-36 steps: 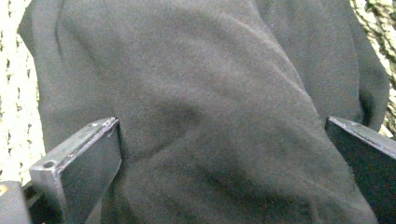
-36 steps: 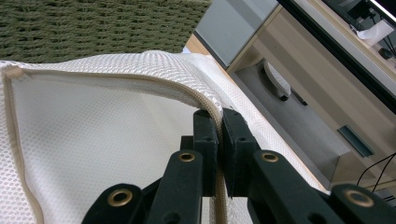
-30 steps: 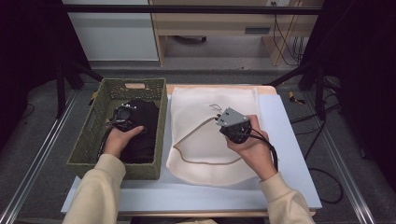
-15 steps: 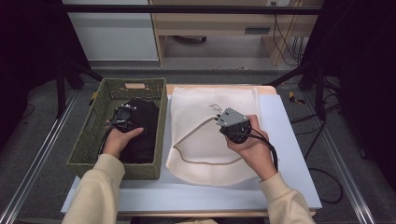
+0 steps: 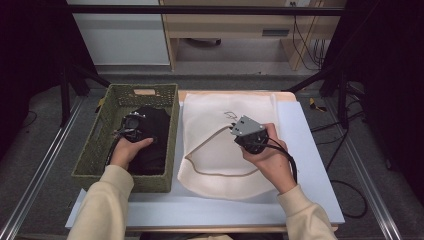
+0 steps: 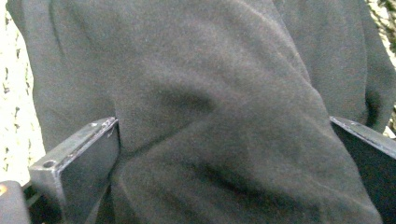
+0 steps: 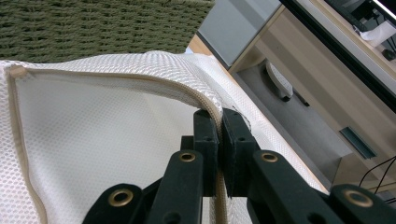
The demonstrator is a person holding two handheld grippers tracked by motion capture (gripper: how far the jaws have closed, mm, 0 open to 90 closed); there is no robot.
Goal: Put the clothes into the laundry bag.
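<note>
Pale table (image 5: 310,150) under dim room light, cabinet and desk legs beyond at 12 o'clock, dark floor on both sides. Green woven basket (image 5: 95,150) at 9 o'clock on the table, black cloth (image 5: 152,132) bundled inside. Left gripper (image 5: 131,129) down in the basket, jaws wide with a thick fold of the black cloth (image 6: 210,116) bulging between them, touching the inner face of the near jaw; whether truly pinched, cannot tell. White mesh bag (image 5: 220,155) flat just beside the basket, at table centre, beige zipper (image 5: 200,150) curving across it. Right gripper (image 5: 234,128) at 3 o'clock of the basket, above the bag, jaws clamped tight on the zipper edge of the mesh bag (image 7: 93,140), lifting that edge off the layer below. Basket weave (image 7: 93,23) visible behind the raised edge at 11 o'clock in the right gripper view.
</note>
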